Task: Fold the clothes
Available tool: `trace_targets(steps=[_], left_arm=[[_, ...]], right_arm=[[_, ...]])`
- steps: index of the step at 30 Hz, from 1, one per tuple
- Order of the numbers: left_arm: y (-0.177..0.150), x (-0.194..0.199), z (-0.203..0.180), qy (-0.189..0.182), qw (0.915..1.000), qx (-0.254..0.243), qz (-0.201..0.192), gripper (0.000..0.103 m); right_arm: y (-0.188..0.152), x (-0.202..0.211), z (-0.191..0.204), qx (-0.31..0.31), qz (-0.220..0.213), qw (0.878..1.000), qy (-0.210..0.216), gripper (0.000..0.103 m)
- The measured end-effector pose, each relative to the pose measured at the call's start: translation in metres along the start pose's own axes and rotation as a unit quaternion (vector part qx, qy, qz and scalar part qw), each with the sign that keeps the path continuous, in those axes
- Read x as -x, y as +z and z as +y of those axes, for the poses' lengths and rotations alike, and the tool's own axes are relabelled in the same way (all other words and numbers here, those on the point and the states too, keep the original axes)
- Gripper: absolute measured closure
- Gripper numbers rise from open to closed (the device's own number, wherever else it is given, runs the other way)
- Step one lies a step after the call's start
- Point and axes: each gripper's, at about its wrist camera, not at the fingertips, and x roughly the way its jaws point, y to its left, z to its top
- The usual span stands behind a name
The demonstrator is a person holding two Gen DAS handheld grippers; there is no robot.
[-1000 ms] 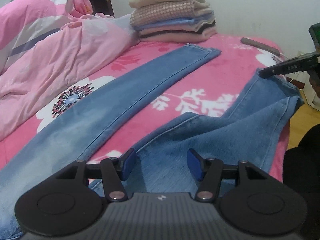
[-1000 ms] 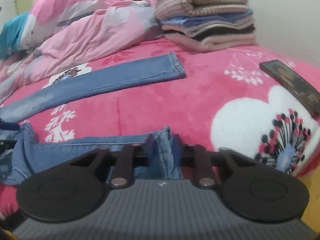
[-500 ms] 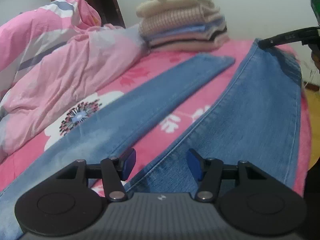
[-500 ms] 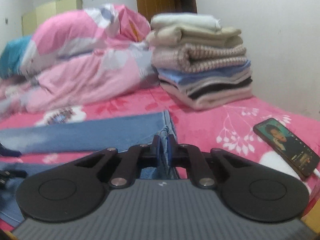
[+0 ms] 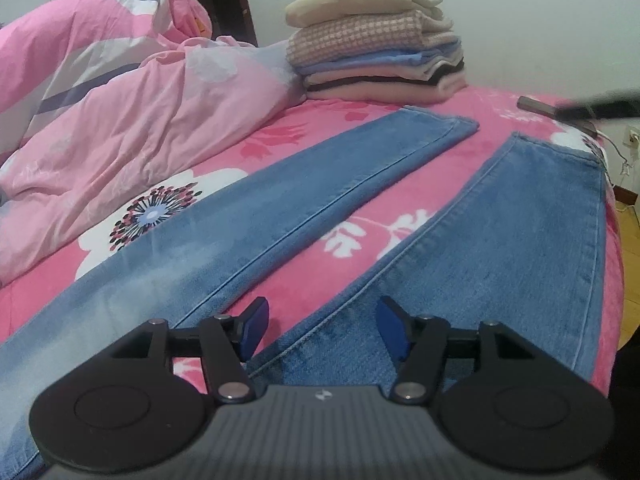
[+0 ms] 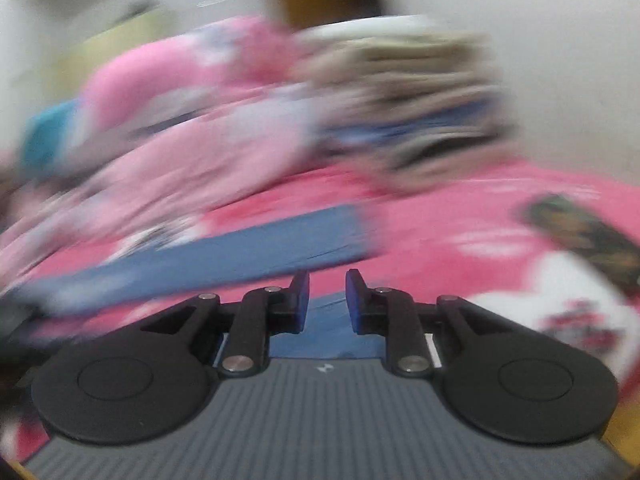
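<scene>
A: Pair of blue jeans spread flat on the pink floral bed, legs fanned apart in a V, hems toward a stack of folded clothes at the far end. Crumpled pink duvet just beside the farther leg.

B: And the grippers?

A: Left hand-held gripper hovering low over the crotch end, blue pads wide apart and opening further, nothing between them, only denim and blanket below. Right hand-held gripper badly blurred, jaws a little apart and opening; denim visible beneath the gap, apparently not pinched. Seen from the left wrist, a dark smear at the far right edge above the nearer hem, probably that same gripper.

B: Step in hand?

A: Likely laying out done, ready to bring one leg over the other.

B: How to do it well?

A: Best to grip the nearer leg at two points along its outer seam, one by the hem, one near the thigh. Lift only enough to clear the blanket, carry across, match hem to hem and seam to seam with the farther leg. Lower flat, release gently, smooth wrinkles toward the hems.

B: Hazards?

A: Phone lying on the bed near the nearer hem, worth avoiding. Plush blanket liable to drag the denim and bunch it.
</scene>
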Motion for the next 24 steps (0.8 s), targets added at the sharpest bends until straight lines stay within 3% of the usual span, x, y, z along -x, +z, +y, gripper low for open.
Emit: trace_targets(steps=[2,4,5,7,8,9,10,11,15,19,21,24], left_arm=[[0.001,0.0,0.002,0.002,1.0,0.009,0.003,0.037],[0.001,0.0,0.004,0.002,0.9998,0.017,0.005,0.036],[0.001,0.0,0.005,0.001,0.9997,0.022,0.006,0.035],[-0.001,0.0,0.009,-0.003,0.9994,0.035,0.006,0.033],[-0.001,0.0,0.011,-0.005,0.9991,0.041,0.007,0.032],[-0.002,0.0,0.013,-0.007,0.9988,0.047,0.007,0.032],[-0.003,0.001,0.015,-0.009,0.9984,0.056,0.009,0.032],[-0.003,0.002,0.018,-0.011,0.9978,0.065,0.011,0.032],[-0.006,0.028,0.025,-0.015,0.9951,0.098,-0.001,0.029],[-0.014,0.07,0.04,-0.008,0.9915,0.128,-0.023,0.023],[-0.025,0.104,0.061,0.015,0.9869,0.157,-0.032,0.021],[-0.05,0.16,0.101,0.061,0.9747,0.211,-0.04,0.02]], right_arm=[[-0.018,-0.01,0.022,0.054,0.04,0.997,0.038,0.085],[-0.038,-0.02,0.025,0.091,0.074,0.993,0.025,0.086],[-0.045,-0.017,0.014,0.083,0.066,0.994,0.012,0.086],[-0.05,0.003,-0.022,0.004,0.027,1.0,-0.012,0.089],[-0.049,0.015,-0.042,-0.046,0.012,0.998,-0.04,0.092],[-0.05,0.028,-0.058,-0.085,0.0,0.995,-0.05,0.103],[-0.05,0.04,-0.067,-0.116,-0.007,0.991,-0.064,0.101],[-0.05,0.052,-0.068,-0.127,-0.008,0.987,-0.1,0.092],[-0.048,0.091,-0.042,-0.131,-0.005,0.976,-0.176,0.092],[-0.036,0.117,0.016,-0.13,-0.042,0.982,-0.127,0.085],[-0.029,0.121,0.05,-0.116,-0.055,0.988,-0.091,0.076],[-0.024,0.113,0.107,-0.075,-0.046,0.996,-0.028,0.073]])
